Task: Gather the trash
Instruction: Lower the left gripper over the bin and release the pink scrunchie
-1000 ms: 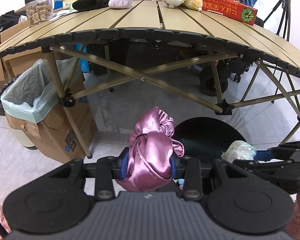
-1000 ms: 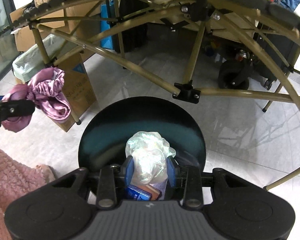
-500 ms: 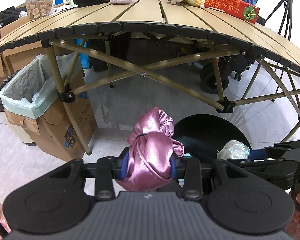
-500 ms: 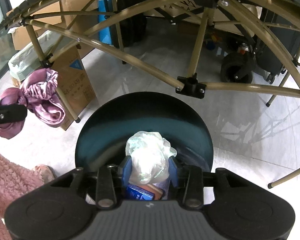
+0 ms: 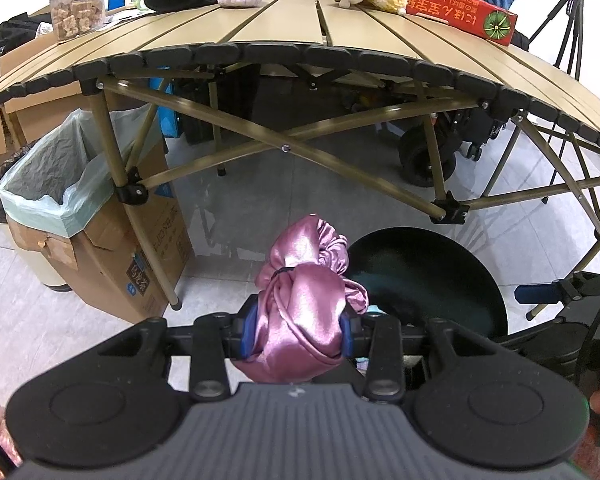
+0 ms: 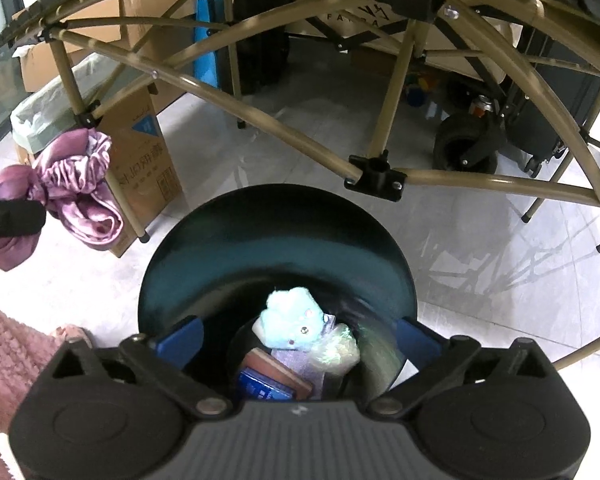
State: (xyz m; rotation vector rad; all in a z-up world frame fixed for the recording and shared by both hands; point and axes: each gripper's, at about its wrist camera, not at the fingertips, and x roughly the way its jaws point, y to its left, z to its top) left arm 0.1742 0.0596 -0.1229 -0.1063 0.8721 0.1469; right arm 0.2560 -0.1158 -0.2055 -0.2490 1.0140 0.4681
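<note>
Crumpled plastic wad (image 6: pixel 312 336), round black bin (image 6: pixel 276 232), glossy satin bundle (image 5: pixel 300 312)

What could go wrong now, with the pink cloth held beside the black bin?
1. The pink satin cloth hangs loose from the left gripper and sits left of the black bin, so a release here would likely miss.
2. The right gripper hangs open over the bin; the crumpled bag lies high on the pile and may roll out.
</note>
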